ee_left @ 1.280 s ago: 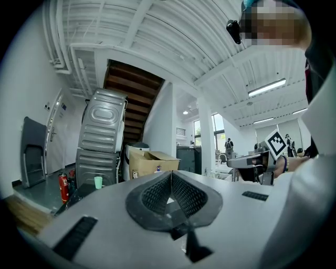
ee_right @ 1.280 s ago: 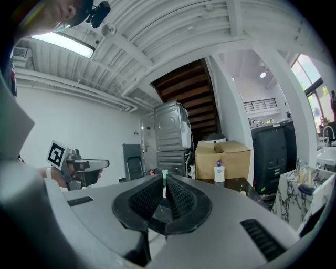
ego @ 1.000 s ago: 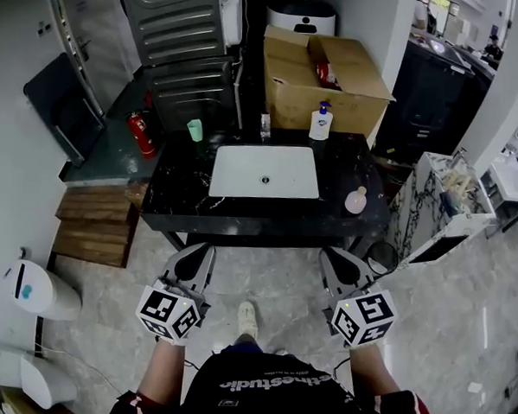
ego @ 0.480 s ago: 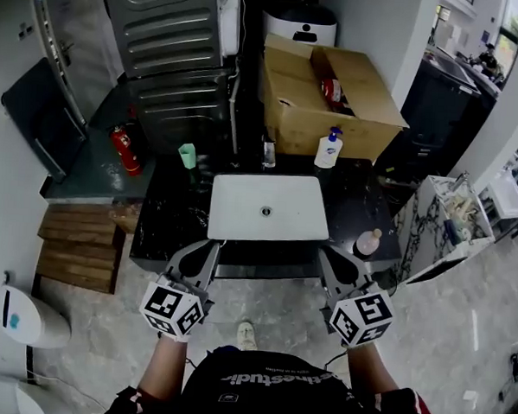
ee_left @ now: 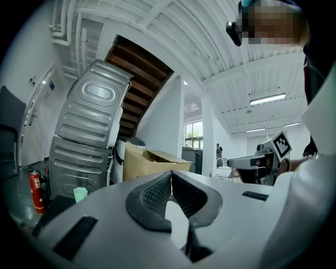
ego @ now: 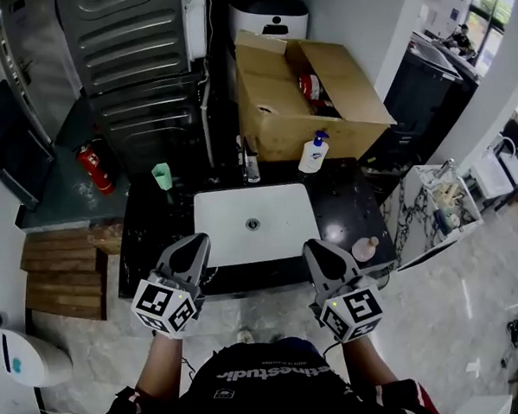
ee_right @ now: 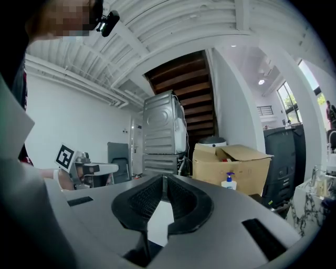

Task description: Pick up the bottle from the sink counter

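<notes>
A white pump bottle (ego: 311, 153) with a blue top stands at the back right of the black sink counter (ego: 345, 215), in front of a cardboard box; it also shows small in the right gripper view (ee_right: 228, 181). A small pinkish bottle (ego: 363, 247) stands near the counter's right front corner. My left gripper (ego: 196, 242) and right gripper (ego: 314, 247) hover over the counter's front edge, either side of the white basin (ego: 254, 223). Both are shut with nothing between the jaws, as seen in the left gripper (ee_left: 171, 173) and right gripper (ee_right: 164, 178) views.
An open cardboard box (ego: 300, 91) sits behind the counter. A green cup (ego: 162, 176) and a faucet (ego: 248, 162) stand at the counter's back. A red fire extinguisher (ego: 92, 167) and grey appliances are to the left, a marbled stand (ego: 432, 202) to the right.
The person has stepped toward the counter. Both grippers, earlier over the floor in front of it, now reach over its front edge. Their jaws stay shut.
</notes>
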`<move>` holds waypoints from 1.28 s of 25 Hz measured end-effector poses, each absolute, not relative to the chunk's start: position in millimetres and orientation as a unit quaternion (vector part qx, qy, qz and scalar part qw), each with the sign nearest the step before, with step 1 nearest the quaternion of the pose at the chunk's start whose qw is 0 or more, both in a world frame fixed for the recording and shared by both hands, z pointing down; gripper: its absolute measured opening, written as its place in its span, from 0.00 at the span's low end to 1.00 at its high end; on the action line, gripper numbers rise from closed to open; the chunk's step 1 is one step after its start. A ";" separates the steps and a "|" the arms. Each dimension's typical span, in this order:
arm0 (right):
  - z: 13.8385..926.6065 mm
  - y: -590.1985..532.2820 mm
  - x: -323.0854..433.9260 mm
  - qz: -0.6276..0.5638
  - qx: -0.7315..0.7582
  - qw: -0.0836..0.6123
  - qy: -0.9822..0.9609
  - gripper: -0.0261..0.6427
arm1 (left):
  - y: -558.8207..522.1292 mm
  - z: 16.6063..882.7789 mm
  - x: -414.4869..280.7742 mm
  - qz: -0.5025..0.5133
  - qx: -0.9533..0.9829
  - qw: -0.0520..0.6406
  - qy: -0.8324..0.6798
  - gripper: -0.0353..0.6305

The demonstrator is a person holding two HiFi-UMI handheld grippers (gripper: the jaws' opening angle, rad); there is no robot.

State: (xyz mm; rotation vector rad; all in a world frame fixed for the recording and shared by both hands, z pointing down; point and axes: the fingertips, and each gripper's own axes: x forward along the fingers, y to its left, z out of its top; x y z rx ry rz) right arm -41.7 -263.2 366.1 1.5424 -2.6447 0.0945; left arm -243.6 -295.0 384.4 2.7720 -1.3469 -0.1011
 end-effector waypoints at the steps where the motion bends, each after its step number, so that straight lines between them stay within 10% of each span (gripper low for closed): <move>1: 367.1 -267.5 -36.2 0.030 0.507 0.039 -0.860 0.11 | -301.3 387.0 -238.9 -0.032 0.900 0.031 -0.433 0.08; 32: 604.5 -348.5 276.5 0.179 0.753 0.126 -0.621 0.38 | -398.9 473.2 93.5 0.103 0.978 0.038 -0.175 0.08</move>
